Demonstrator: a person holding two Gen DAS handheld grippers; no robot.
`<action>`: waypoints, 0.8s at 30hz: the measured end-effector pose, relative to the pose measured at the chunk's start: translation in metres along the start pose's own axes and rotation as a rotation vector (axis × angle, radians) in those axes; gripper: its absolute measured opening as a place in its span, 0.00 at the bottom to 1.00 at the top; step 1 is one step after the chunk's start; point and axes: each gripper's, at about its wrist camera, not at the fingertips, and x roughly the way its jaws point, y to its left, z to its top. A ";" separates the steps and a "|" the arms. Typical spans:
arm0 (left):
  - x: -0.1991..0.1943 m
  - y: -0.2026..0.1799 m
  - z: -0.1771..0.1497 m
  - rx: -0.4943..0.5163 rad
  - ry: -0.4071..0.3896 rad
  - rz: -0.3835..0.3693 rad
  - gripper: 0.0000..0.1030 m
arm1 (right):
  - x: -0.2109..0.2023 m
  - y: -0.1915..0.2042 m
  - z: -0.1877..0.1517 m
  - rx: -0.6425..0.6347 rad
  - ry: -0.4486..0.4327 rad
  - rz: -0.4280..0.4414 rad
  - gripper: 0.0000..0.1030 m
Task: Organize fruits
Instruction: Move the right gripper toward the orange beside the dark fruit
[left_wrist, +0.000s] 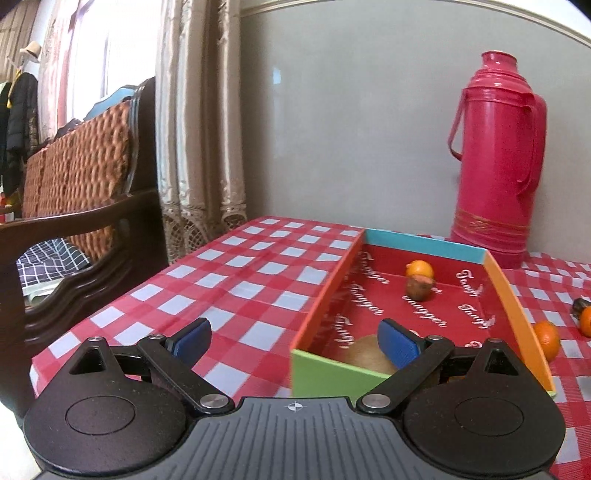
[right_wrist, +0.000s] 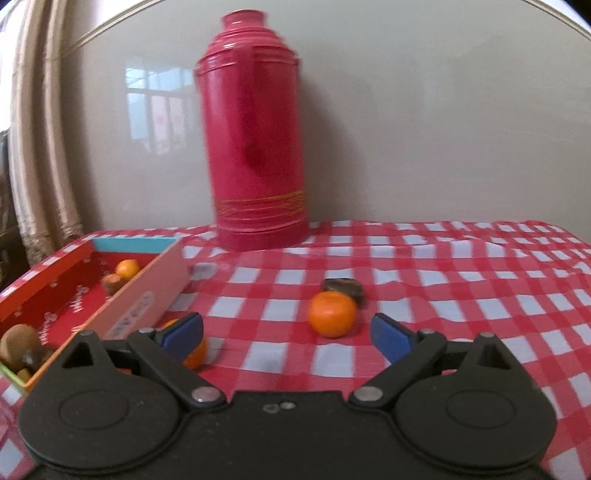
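an orange (right_wrist: 331, 314) is lying on the checked tablecloth (right_wrist: 461, 280) just ahead of the right gripper (right_wrist: 287, 334), between the lines of its two blue pads and a little toward the right one, touching neither. the jaws are standing wide apart with nothing pressed between them. a dark, blurred thing (right_wrist: 343, 287) is sitting just behind the orange. a second orange (right_wrist: 194, 355) is peeking out from behind the left pad, beside the box (right_wrist: 144, 301). farther ahead the red thermos (right_wrist: 255, 125) is standing by the wall.

the left gripper (left_wrist: 295, 341) is hovering wide open and empty over the box's near corner, a kiwi (left_wrist: 369, 356) lying just behind its right pad. deeper in the box an orange fruit (left_wrist: 419, 268) is sitting close against a brown one (left_wrist: 418, 288).
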 end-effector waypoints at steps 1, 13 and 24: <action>0.000 0.003 0.000 -0.004 0.001 0.003 0.93 | 0.002 0.005 0.000 -0.012 0.009 0.013 0.76; 0.002 0.026 -0.002 -0.022 0.000 0.027 0.93 | 0.024 0.041 -0.002 -0.074 0.086 0.107 0.47; -0.001 0.049 -0.001 -0.081 -0.026 0.069 0.93 | 0.040 0.048 -0.001 -0.081 0.145 0.129 0.38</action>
